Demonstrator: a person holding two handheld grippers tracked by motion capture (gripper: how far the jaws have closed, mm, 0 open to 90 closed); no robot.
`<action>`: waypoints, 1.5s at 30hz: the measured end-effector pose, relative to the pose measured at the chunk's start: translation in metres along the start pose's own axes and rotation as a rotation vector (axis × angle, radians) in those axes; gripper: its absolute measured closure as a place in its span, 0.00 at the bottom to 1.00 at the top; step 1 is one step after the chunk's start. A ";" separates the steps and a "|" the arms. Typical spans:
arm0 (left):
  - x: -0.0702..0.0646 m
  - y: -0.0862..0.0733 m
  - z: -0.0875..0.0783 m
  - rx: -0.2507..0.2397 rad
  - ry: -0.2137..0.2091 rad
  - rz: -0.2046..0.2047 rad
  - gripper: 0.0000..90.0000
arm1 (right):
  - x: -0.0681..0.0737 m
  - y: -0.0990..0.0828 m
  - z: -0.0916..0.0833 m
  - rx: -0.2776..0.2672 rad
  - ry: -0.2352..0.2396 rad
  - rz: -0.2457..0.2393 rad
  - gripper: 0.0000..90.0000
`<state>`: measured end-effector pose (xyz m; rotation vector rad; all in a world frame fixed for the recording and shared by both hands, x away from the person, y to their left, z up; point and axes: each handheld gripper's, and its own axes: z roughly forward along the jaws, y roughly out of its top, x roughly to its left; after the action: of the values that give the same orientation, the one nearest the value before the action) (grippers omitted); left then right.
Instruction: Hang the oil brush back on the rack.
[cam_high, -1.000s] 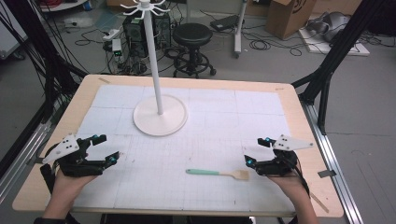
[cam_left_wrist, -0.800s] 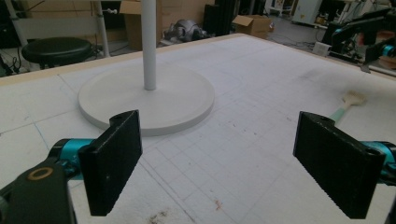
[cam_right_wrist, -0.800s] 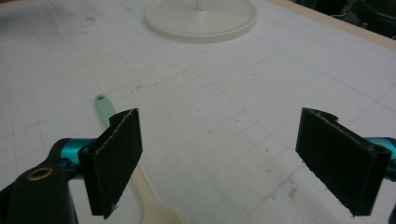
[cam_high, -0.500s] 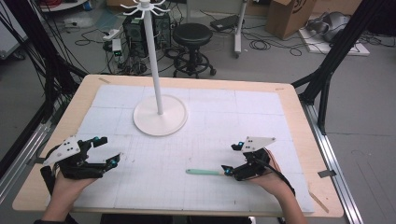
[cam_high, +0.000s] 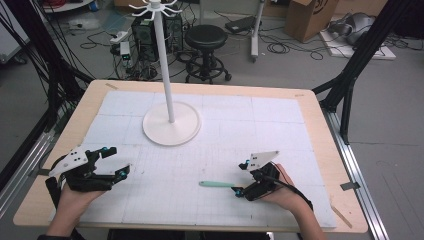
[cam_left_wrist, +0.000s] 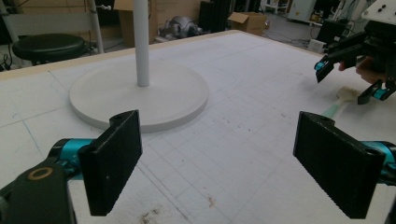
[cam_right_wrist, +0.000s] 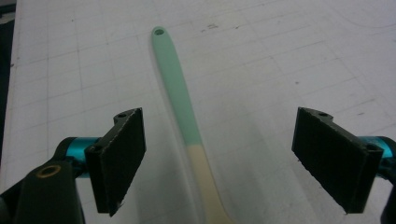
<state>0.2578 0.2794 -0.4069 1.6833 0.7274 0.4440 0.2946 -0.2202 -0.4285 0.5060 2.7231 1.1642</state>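
My right gripper (cam_high: 241, 178): jaws wide apart, straddling the spatula (cam_right_wrist: 181, 91), not touching | spatula: flat on the mat (cam_high: 280, 130), front right | my left gripper (cam_high: 116, 161): released, front left, near the stand (cam_high: 171, 125)

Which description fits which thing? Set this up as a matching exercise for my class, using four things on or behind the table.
1. stand
2. spatula
3. left gripper
4. stool

A. open, over bare mat
B. on the floor behind the table
C. upright, white, round base
D. flat between open jaws of the right gripper

Pairs: 1-C, 2-D, 3-A, 4-B
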 end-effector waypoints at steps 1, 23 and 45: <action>0.000 -0.001 0.001 0.004 -0.001 0.000 0.18 | 0.000 0.000 0.002 0.013 0.014 -0.018 0.26; -0.001 0.000 0.001 0.004 0.000 -0.004 0.18 | 0.000 -0.002 0.008 0.097 0.052 -0.043 0.72; -0.002 0.000 0.000 0.007 -0.003 -0.004 0.19 | 0.000 -0.001 0.007 0.105 0.053 0.013 0.92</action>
<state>0.2563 0.2777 -0.4071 1.6889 0.7310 0.4369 0.2959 -0.2156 -0.4342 0.5135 2.8423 1.0572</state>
